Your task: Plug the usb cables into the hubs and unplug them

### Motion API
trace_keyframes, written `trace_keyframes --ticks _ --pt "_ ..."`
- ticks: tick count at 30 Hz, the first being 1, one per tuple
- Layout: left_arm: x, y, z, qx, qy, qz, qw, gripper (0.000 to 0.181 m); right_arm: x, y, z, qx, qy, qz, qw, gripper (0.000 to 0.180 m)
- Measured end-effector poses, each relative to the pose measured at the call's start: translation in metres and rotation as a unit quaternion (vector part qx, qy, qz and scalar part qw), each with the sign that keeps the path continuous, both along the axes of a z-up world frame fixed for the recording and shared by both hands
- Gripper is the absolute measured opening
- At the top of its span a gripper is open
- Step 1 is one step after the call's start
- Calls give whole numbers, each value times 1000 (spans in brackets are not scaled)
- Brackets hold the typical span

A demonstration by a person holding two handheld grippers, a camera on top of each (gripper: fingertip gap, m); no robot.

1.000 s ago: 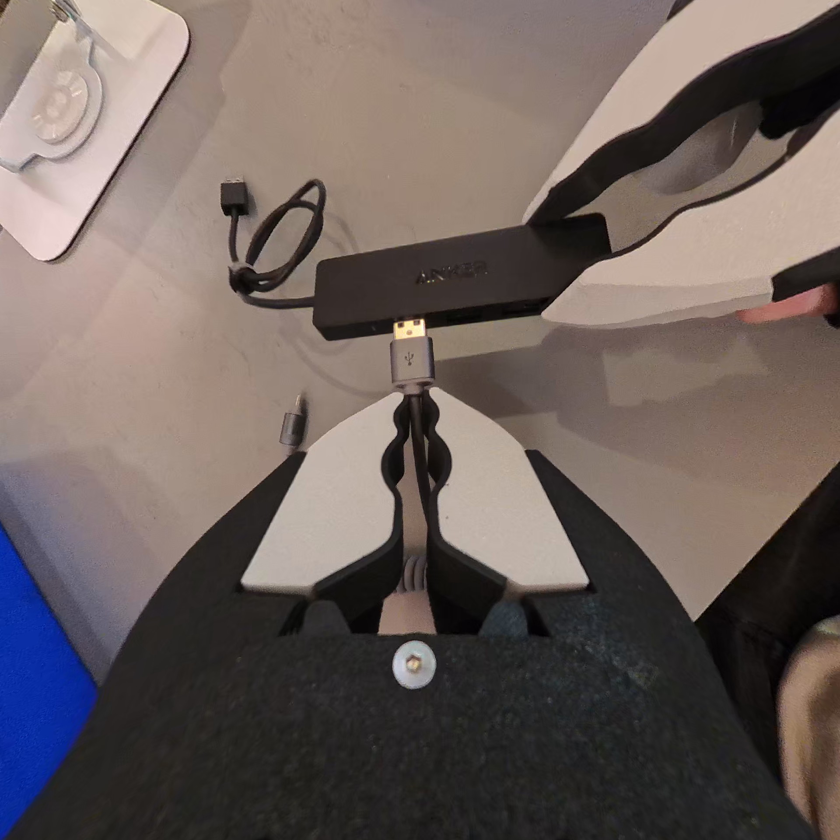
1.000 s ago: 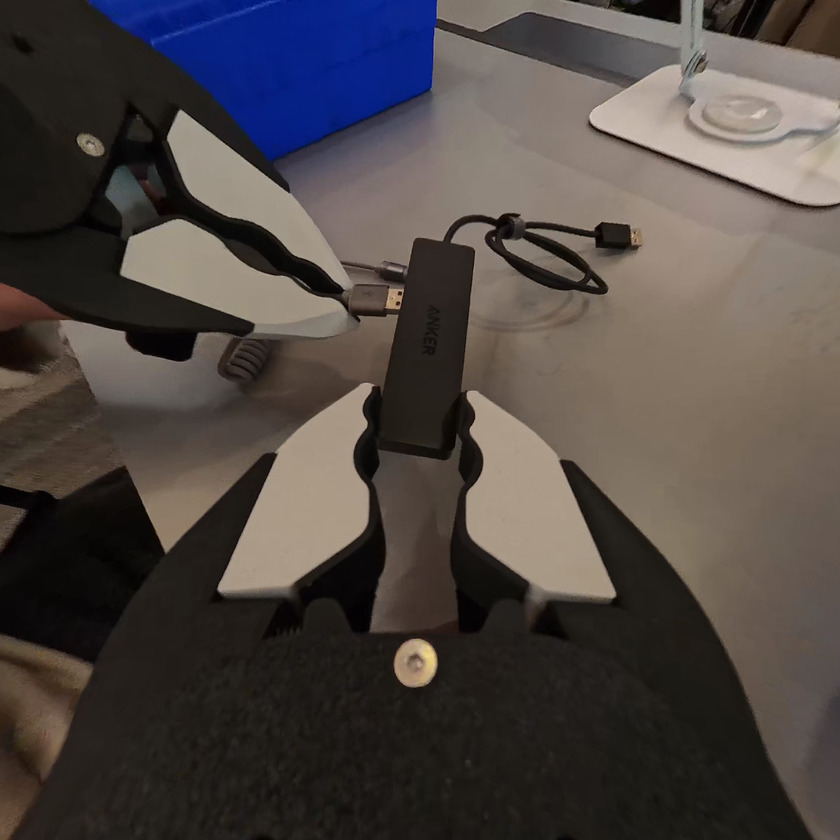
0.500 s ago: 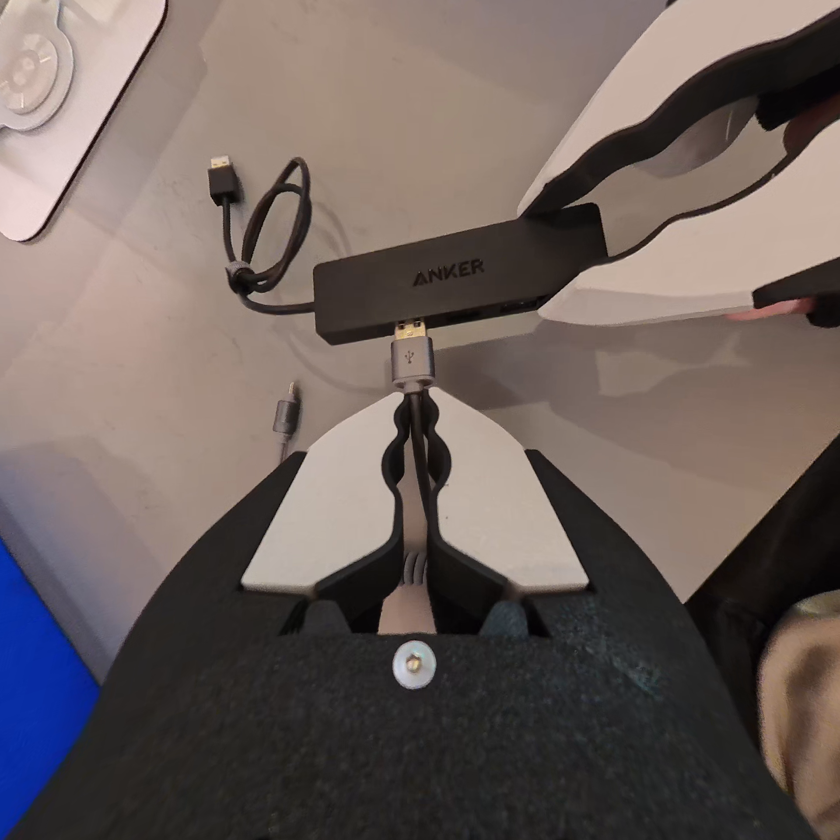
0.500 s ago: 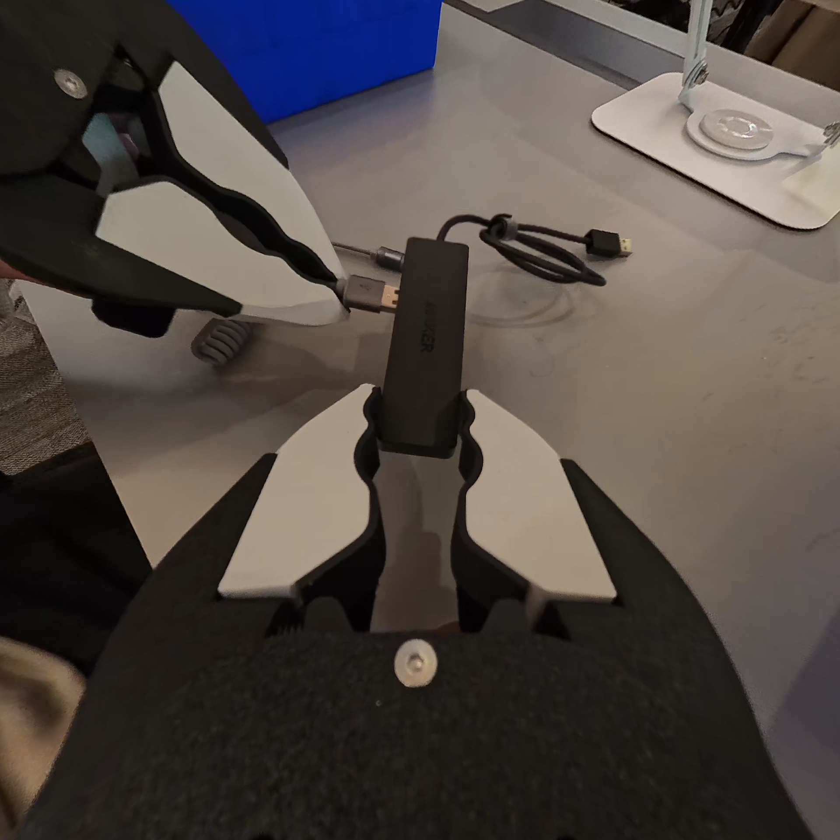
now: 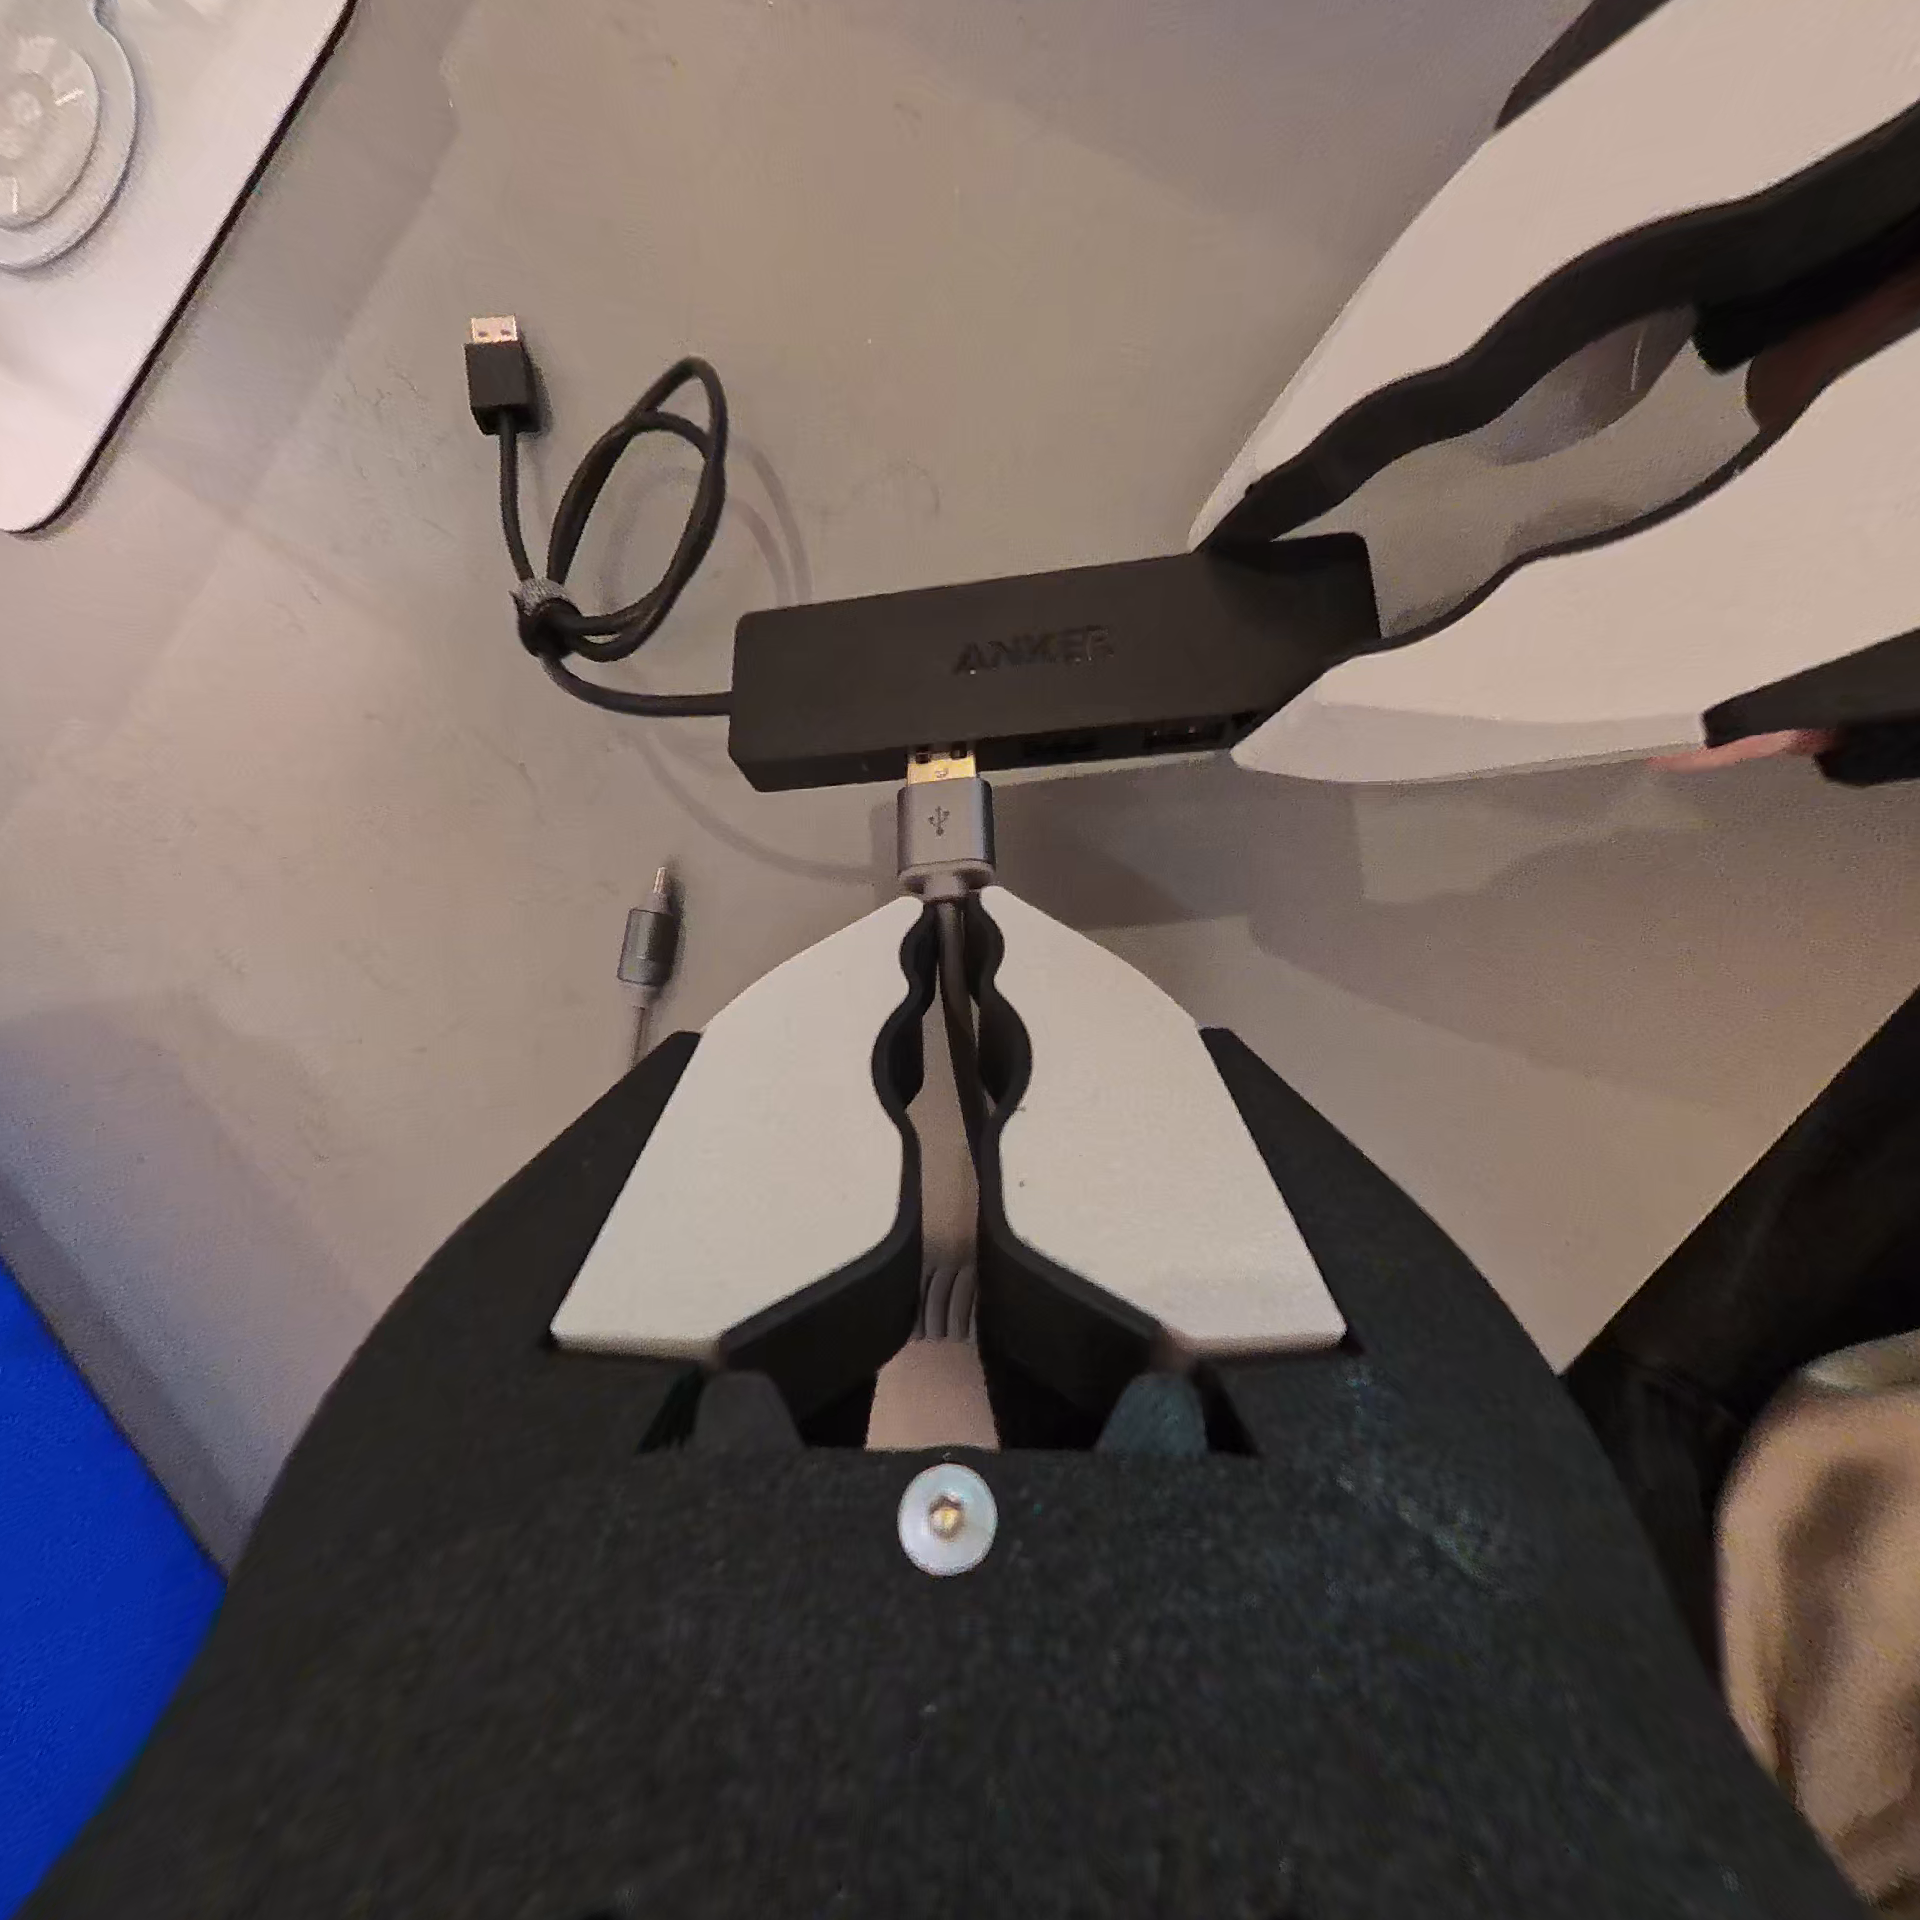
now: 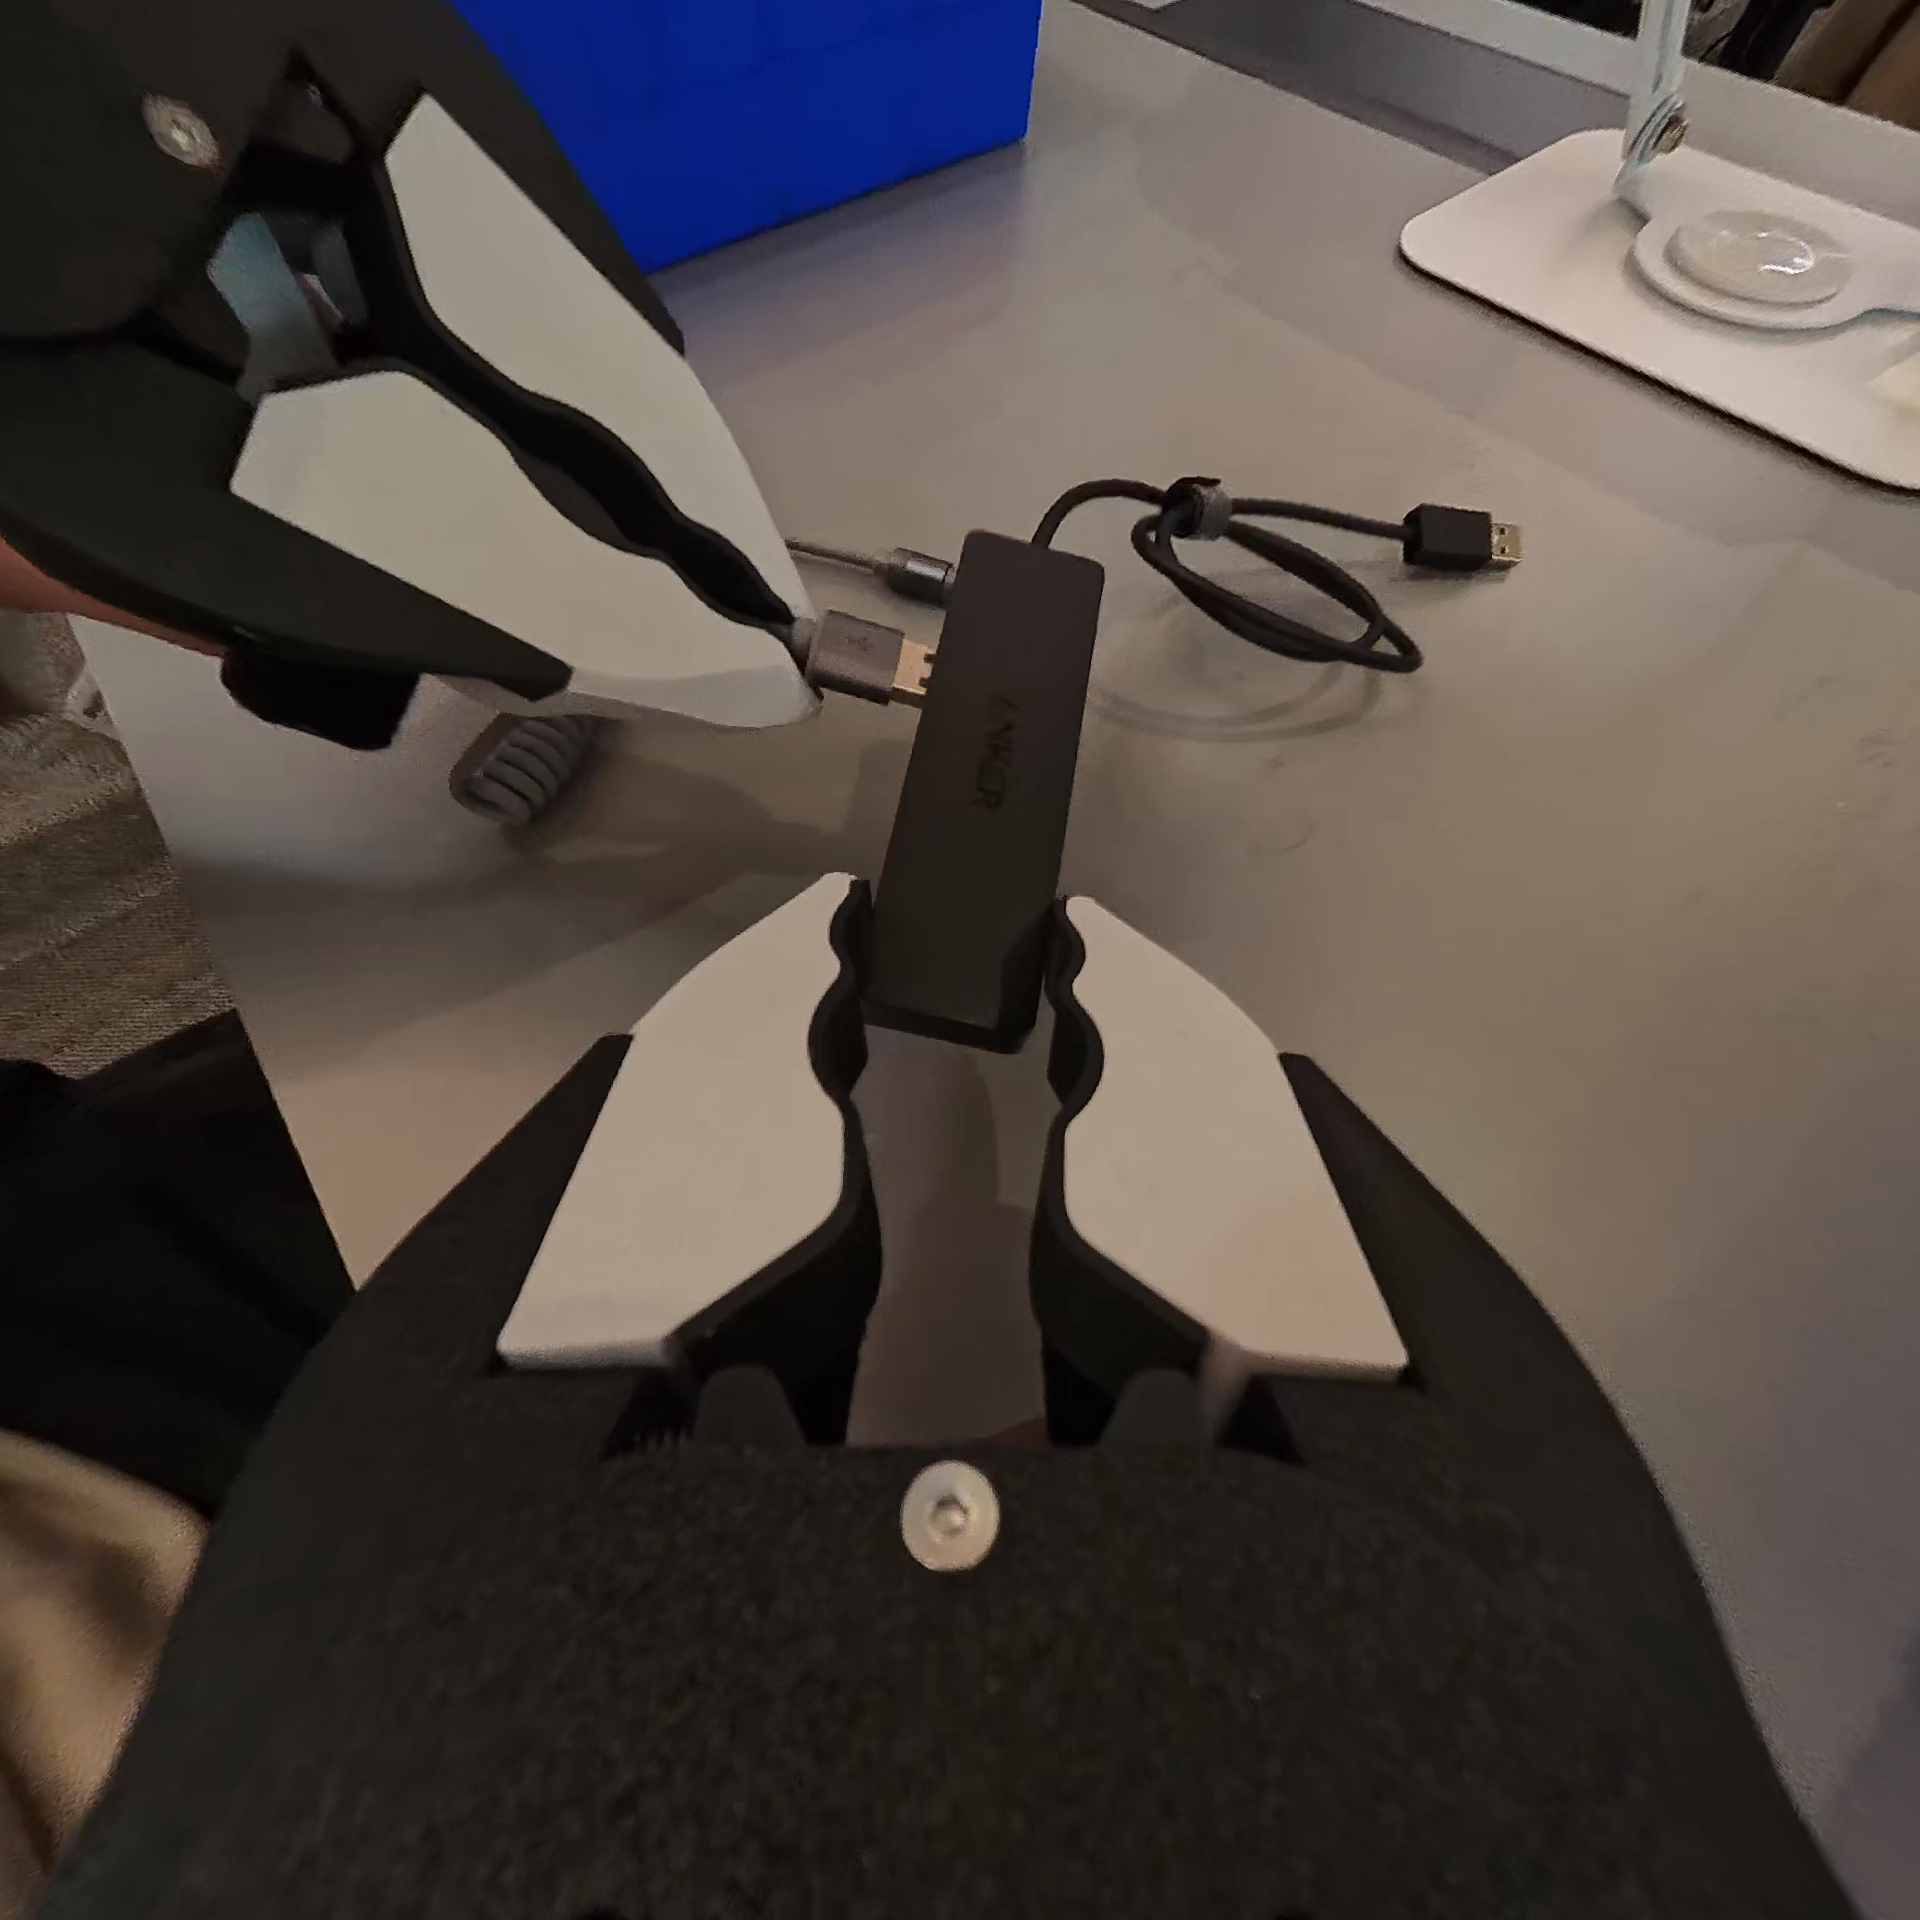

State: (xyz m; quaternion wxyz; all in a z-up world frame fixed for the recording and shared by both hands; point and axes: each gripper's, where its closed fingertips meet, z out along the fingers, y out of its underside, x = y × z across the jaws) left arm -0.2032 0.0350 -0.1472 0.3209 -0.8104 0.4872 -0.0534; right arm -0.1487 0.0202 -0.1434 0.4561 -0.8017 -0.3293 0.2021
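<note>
The right hand-held gripper (image 6: 951, 951) pinches one short end of the black hub (image 6: 992, 769), apparently to brace it so it cannot slide while a plug is pushed into its side. The hub lies flat on the grey tabletop (image 6: 1455, 935), its long side with the ports turned toward the left hand-held gripper (image 5: 945, 914). That gripper is pressed together on the dark cable just behind the grey plug (image 5: 943, 831), so the plug sticks out straight ahead of the fingertips like a pointer. Holding it that close to the plug probably keeps it stiff enough to push.

The gold tip of the plug is at the mouth of the port nearest the hub's own cord, with most of the gold still showing; I judge it only started, not seated. Two more ports sit open further along, toward the right gripper.

The hub's own cord (image 5: 623, 540) lies looped and tied on the tabletop beyond, its plug free. A small grey connector (image 5: 649, 940) rests just left of the left gripper, near the table edge. A white stand base (image 6: 1683, 312) and a blue bin (image 6: 790, 114) stand well apart.
</note>
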Motion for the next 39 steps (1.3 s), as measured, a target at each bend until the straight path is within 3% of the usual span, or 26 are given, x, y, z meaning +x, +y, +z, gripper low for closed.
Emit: trace_keyframes --ticks 4,11,39 --pt "2 2 2 7 -12 1 1000 3 1 4 6 -26 77 -9 997 32" --pt "1 3 -8 -17 -14 3 1000 4 -4 1 0 2 22 7 1000 32" --pt "6 4 3 -5 -41 1 999 9 1 8 10 -6 64 -11 998 32"
